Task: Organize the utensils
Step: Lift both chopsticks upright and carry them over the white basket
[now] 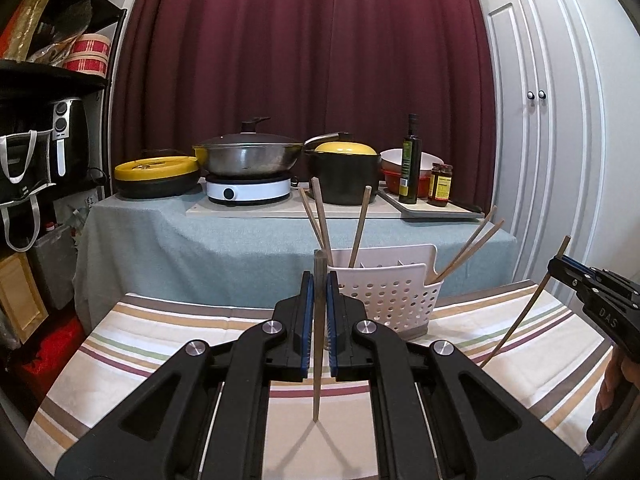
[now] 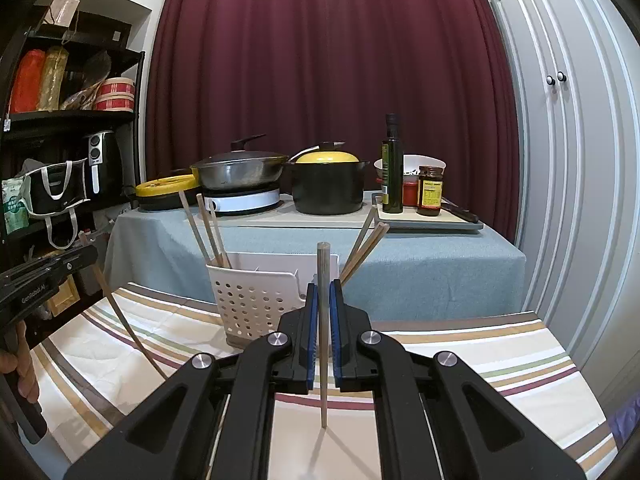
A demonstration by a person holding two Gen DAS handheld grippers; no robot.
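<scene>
You hold two chopsticks upright above the striped worktop: the left claw clenched on one chopstick, the right claw on another chopstick. The white holder seems to carry five more, in two groups; their lower ends are hidden.

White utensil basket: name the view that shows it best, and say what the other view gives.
The left wrist view: the white utensil basket shows most of its perforated front, only its left edge behind the left gripper. In the right wrist view the right gripper hides its right part.
</scene>
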